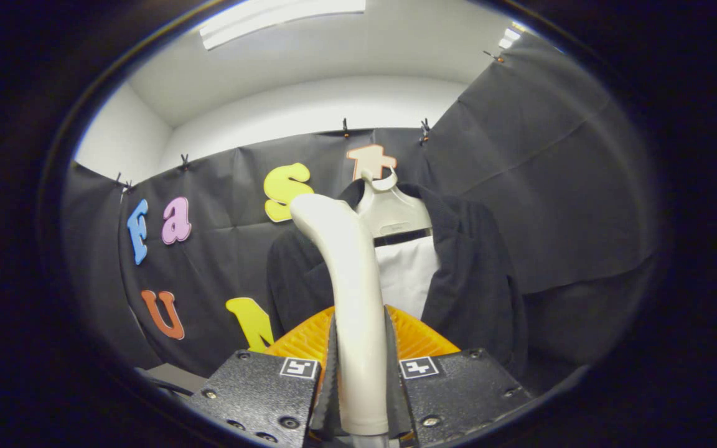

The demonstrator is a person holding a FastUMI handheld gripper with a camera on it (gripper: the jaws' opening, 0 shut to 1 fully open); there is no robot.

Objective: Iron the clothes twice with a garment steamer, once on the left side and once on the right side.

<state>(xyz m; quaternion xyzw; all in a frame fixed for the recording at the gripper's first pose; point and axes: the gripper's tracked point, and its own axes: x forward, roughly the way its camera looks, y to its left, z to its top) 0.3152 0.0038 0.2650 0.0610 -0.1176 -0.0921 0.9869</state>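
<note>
Here gripper clamps steamer handle before hung jacket.

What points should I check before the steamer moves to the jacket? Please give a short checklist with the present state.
1. Gripper shut on the steamer handle, a finger on each side: ok.
2. Handle upright between the fingers: ok.
3. Dark jacket hanging on the hanger, beyond the fingers: ok.
4. Steamer head touching the cloth: cannot tell.
5. Steam coming out: cannot tell.

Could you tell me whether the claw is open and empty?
No, the claw is shut on the steamer handle, both fingers pressing its sides.
</note>
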